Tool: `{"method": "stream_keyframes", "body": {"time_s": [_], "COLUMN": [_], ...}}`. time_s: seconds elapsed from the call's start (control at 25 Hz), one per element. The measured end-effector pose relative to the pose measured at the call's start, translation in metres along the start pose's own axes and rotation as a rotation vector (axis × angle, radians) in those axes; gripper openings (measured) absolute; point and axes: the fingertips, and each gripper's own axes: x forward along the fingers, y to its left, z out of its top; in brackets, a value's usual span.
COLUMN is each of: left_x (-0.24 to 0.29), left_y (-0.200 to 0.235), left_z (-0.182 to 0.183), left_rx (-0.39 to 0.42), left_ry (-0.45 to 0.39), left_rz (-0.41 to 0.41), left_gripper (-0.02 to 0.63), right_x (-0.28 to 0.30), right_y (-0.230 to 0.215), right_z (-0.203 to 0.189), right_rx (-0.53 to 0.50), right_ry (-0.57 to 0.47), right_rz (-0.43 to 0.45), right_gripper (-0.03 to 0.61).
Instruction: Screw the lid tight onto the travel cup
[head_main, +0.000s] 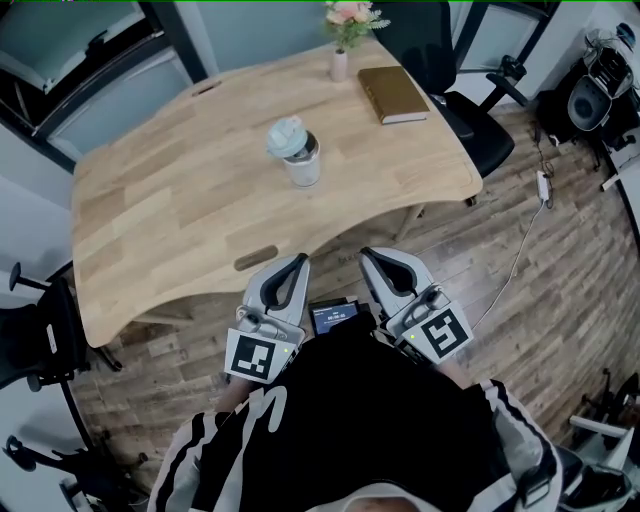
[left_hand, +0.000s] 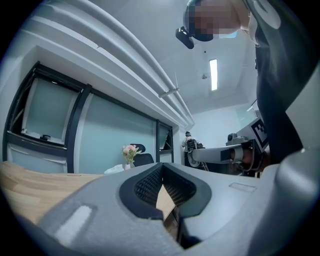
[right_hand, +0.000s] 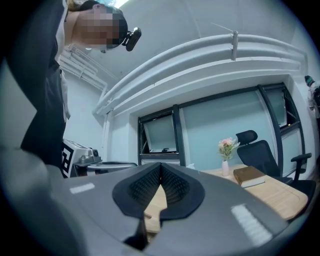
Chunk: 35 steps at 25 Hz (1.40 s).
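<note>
Sitting askew, a rounded pale lid (head_main: 285, 137) tops the white cup (head_main: 305, 170) on a wooden table (head_main: 170, 210); left gripper (head_main: 299, 260), right gripper (head_main: 368, 253) pressed together, empty.

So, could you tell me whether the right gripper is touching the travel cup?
Apart. The head view shows bare table between the right gripper, at the table's near edge, and the travel cup.
</note>
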Motion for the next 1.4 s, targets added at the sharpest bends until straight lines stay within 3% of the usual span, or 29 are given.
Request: {"method": "stream_keyframes", "body": {"time_s": [0.72,1.4], "left_x": [0.012,-0.012], "left_y": [-0.004,0.013], "left_z": [-0.02,-0.036], "left_rx": [-0.005,-0.026], "left_ry": [0.053,0.088], "left_rz": [0.007,0.086], "left_gripper": [0.002,0.002], "right_x": [-0.001,0.019], "right_y": [-0.02,0.0], "right_z": [-0.012,-0.026], "right_rx": [0.057,0.099], "right_ry": [0.011,0.015], "right_rz": [0.009,0.114], "right_gripper": [-0.002,-0.002]}}
